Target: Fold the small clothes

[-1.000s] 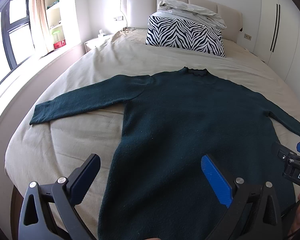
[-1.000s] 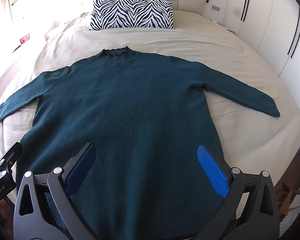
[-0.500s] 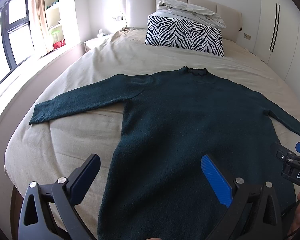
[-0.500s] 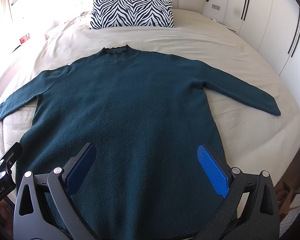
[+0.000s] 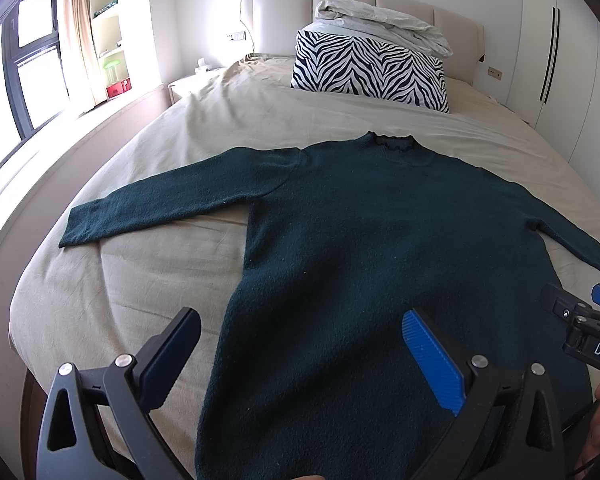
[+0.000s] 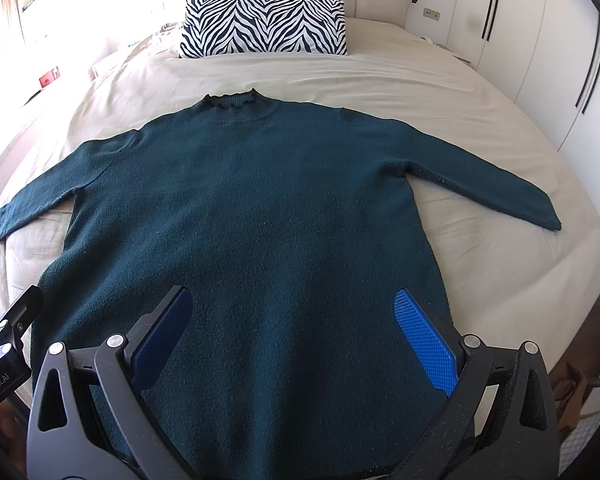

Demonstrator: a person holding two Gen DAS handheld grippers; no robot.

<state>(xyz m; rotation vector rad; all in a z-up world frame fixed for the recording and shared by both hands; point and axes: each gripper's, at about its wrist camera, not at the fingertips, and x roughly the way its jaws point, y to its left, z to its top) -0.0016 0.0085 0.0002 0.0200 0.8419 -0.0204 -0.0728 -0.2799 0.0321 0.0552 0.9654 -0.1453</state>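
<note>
A dark green long-sleeved sweater (image 5: 380, 232) lies flat and face up on the bed, collar toward the headboard, both sleeves spread out; it also shows in the right wrist view (image 6: 252, 208). My left gripper (image 5: 300, 340) is open and empty above the sweater's lower left edge. My right gripper (image 6: 292, 320) is open and empty above the sweater's lower middle. The sweater's hem is hidden below the grippers. The right gripper's tip shows at the right edge of the left wrist view (image 5: 580, 320).
The beige bed sheet (image 5: 140, 280) surrounds the sweater. A zebra-print pillow (image 5: 372, 72) with a crumpled grey blanket (image 5: 384, 24) on top stands at the headboard. A window and shelf are at the left, white wardrobes (image 6: 560, 60) at the right.
</note>
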